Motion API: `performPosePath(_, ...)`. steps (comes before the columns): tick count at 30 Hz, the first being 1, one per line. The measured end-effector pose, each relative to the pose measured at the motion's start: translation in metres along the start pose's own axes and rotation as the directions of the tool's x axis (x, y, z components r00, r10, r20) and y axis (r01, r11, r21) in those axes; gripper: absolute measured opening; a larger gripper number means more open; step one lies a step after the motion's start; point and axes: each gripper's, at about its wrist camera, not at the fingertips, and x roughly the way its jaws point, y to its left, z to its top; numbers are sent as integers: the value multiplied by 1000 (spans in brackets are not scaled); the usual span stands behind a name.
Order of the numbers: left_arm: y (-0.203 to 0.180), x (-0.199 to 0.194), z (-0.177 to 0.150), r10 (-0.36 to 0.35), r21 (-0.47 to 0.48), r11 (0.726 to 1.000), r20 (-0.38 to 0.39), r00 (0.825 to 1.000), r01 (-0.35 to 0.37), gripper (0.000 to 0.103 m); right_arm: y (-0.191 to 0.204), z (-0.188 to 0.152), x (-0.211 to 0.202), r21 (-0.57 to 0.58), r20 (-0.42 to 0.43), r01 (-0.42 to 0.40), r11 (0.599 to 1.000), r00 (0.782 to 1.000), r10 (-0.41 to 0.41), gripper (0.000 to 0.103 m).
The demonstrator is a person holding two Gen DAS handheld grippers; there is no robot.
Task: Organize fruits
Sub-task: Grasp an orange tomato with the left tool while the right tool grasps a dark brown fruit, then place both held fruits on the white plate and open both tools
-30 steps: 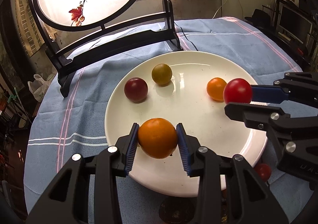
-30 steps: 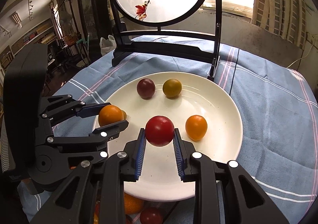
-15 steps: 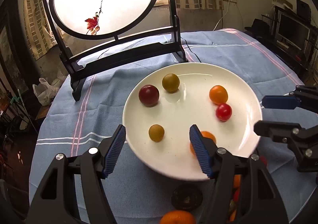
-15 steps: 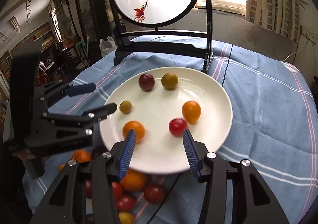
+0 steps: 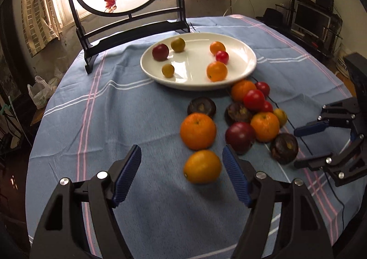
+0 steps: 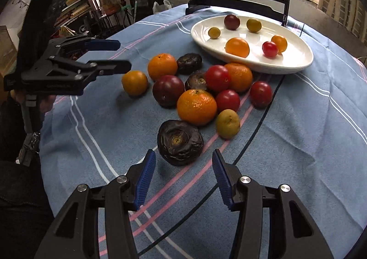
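Observation:
A white plate (image 5: 243, 65) (image 6: 296, 61) at the far side of the table holds several small fruits, among them an orange one (image 5: 216, 71) (image 6: 237, 47) and a red tomato (image 5: 222, 57) (image 6: 270, 49). A pile of loose fruit lies on the cloth in front of it. My left gripper (image 5: 182, 167) is open and empty, with a small orange fruit (image 5: 202, 166) (image 6: 134, 82) just ahead between its fingers. My right gripper (image 6: 183, 164) is open and empty, just behind a dark wrinkled fruit (image 6: 180, 142) (image 5: 284, 148).
The pile holds mandarins (image 5: 198, 130) (image 6: 196, 107), red tomatoes (image 6: 218, 78), a dark plum (image 6: 168, 90), a green-yellow fruit (image 6: 227, 123) and more dark wrinkled fruits (image 5: 201, 106). A round painted screen on a black stand (image 5: 128, 20) stands behind the plate. The table carries a blue striped cloth (image 5: 114, 109).
Both grippers let go of their fruits, the orange one and the red tomato, onto the plate, opened wide, and drew back toward me over the loose pile.

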Motion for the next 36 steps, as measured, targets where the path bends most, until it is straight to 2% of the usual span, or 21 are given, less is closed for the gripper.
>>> performPosePath(2, -5, 6, -8, -17, 12, 1000, -21, 1000, 18, 71, 1, 1, 7, 16, 1, -16, 1000, 1000, 16, 50)
performPosePath(3, -7, 9, -10, -21, 17, 1000, -32, 999, 22, 71, 2, 2, 9, 14, 12, -7, 1000, 1000, 7, 44)
performPosePath(6, -13, 21, -13, -27, 28, 999, -55, 998, 29, 71, 3, 2, 7, 6, 15, -7, 1000, 1000, 7, 43)
performPosePath(9, -11, 33, -11, -44, -3, 999, -69, 997, 43, 71, 0, -2, 1, 9, 19, 1, 1000, 1000, -2, 43)
performPosePath(10, -10, 36, -10, -53, -13, 999, -71, 996, 52, 67, -2, -3, -1, 19, 23, -1, 1000, 1000, 1, 43)
performPosePath(12, -9, 41, -8, -82, -29, 996, -91, 992, 80, 41, -5, -5, -7, 33, 34, -9, 999, 999, 7, 43)
performPosePath(16, -12, 38, -7, -87, -19, 996, -96, 992, 86, 40, -8, -9, -16, 38, 52, -7, 999, 999, 5, 43)
performPosePath(22, -17, 10, 5, -98, 10, 995, -35, 995, 98, 40, -9, -6, -26, 28, 72, -17, 999, 997, 15, 43)
performPosePath(29, -10, -6, 62, -51, -16, 999, 70, 996, 52, 40, -21, 27, -61, 22, 202, 33, 999, 979, -36, 43)
performPosePath(36, -9, 8, 111, -24, -40, 999, 110, 994, 28, 40, -53, 68, -72, 67, 274, 64, 996, 958, -80, 43)
